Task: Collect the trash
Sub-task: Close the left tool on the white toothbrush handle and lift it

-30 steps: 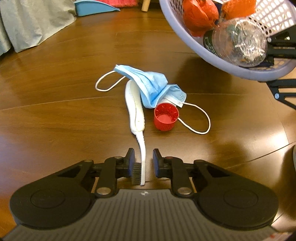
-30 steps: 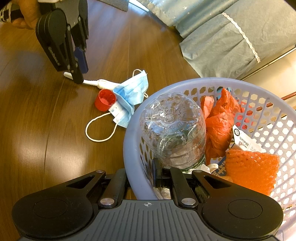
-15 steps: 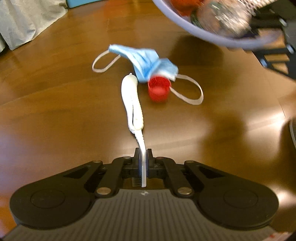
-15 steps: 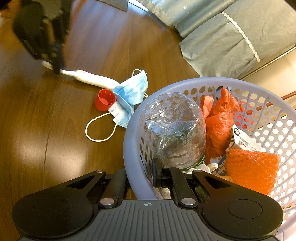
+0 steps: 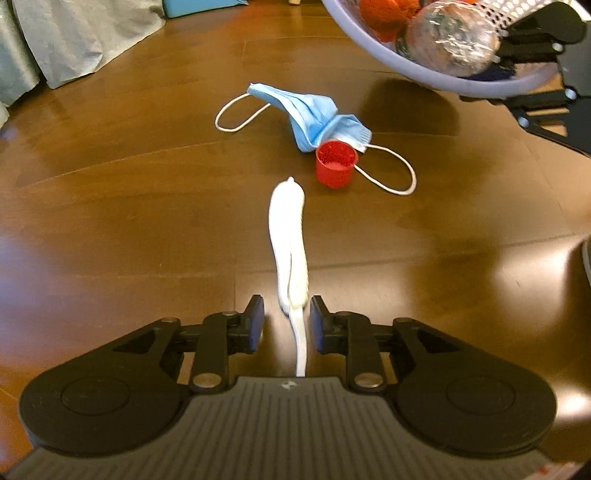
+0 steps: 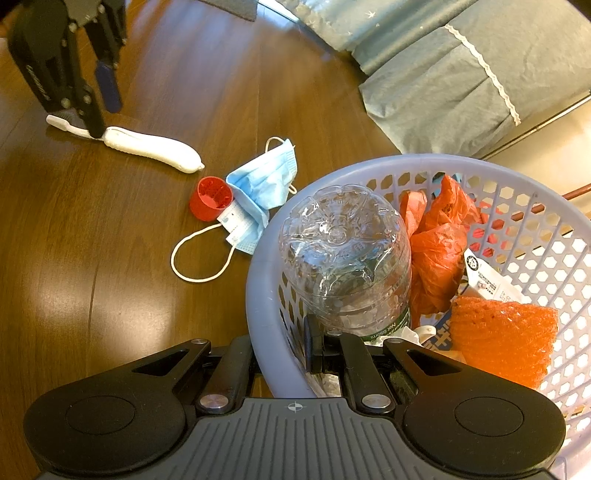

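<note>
A white toothbrush (image 5: 290, 236) lies on the wooden floor, its thin neck running between the fingers of my open left gripper (image 5: 287, 317). In the right wrist view the same toothbrush (image 6: 151, 146) lies under the left gripper (image 6: 101, 110). Beyond its handle tip are a red cap (image 5: 336, 164) and a crumpled blue face mask (image 5: 314, 114), touching each other. My right gripper (image 6: 277, 350) is shut on the rim of a lavender basket (image 6: 258, 266), which is tilted above the floor and holds a clear plastic bottle (image 6: 343, 251).
The basket also holds an orange plastic bag (image 6: 439, 254), an orange foam net (image 6: 502, 336) and a white wrapper (image 6: 487, 280). Grey-blue fabric (image 6: 461, 74) hangs to the floor behind it. More grey cloth (image 5: 85, 33) drapes at the far left.
The left gripper shut on the toothbrush neck, dragged the brush back away from the mask and cap, then opened again. The right gripper kept hold of the basket.
</note>
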The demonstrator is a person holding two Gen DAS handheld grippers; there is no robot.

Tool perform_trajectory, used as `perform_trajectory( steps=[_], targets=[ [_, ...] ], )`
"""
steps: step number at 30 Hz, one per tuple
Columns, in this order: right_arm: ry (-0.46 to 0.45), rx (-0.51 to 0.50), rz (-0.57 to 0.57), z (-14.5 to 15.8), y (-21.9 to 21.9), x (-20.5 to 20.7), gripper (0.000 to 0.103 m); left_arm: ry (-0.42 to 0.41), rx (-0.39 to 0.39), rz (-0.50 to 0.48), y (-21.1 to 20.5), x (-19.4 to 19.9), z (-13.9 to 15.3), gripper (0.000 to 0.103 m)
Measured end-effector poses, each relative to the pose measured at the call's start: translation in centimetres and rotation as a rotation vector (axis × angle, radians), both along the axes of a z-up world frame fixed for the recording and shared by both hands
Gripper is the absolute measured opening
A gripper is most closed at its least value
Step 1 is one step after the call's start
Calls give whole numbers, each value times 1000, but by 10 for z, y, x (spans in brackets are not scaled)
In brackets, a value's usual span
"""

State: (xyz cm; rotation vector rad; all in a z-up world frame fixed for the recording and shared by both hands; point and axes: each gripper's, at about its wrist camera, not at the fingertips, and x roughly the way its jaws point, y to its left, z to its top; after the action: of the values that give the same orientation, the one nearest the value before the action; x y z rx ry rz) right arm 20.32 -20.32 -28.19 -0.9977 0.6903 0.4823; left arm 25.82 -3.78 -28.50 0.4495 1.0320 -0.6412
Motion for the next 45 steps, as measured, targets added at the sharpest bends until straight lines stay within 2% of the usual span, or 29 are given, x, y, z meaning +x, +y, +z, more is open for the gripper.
perform_trajectory(
  steps=[7,21,24,31,45],
  targets=[
    [-1,1,1,-1,0,-1,5,9,-12,25,-7,11,-11,22],
    [0,0,2,-1,0,-1,5,-13,-1,9,-14,12,-15,22],
    [0,1,1,-1,0,-1,5,-3,-2,7,-16,12,-15,16],
    [0,0,2,-1,0,-1,5,23,-16,11,-12,9,-9,16],
    [1,2,0,0,0,-1,5,18,-39,12,-12,8,10,16]
  ],
)
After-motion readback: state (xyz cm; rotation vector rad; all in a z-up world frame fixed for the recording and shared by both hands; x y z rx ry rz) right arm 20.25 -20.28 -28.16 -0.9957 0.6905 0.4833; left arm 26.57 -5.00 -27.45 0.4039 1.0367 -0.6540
